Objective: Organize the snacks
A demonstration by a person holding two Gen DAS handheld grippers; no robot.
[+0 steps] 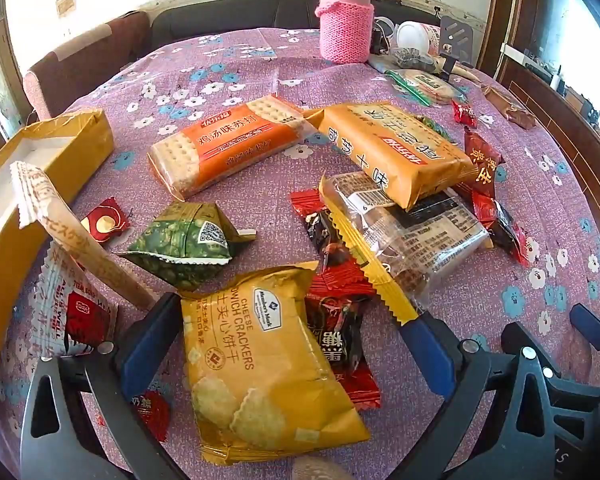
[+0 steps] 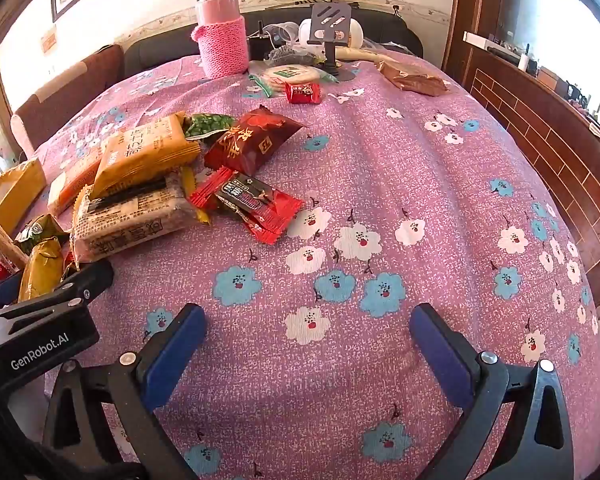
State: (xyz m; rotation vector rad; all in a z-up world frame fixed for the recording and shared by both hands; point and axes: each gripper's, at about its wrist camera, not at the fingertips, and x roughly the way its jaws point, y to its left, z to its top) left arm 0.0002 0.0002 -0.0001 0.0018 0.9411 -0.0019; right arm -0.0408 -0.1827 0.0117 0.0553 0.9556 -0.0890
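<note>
My left gripper point(image 1: 288, 344) is spread wide, straddling the yellow cheese cracker pack point(image 1: 266, 364), pads not pressing it. Red candy wrappers point(image 1: 340, 320) lie tucked beside it. Orange soda cracker pack point(image 1: 228, 144) and green pea pouch point(image 1: 184, 240) sit farther out; yellow box point(image 1: 40, 168) at the left edge. My right gripper point(image 2: 308, 344) hangs open over bare floral tablecloth point(image 2: 380, 184), the snack pile well to its left.

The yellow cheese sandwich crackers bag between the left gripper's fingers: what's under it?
The yellow cheese sandwich crackers bag overlaps red candy wrappers along its right edge, all on the purple floral tablecloth. How far those wrappers continue beneath it is covered.
</note>
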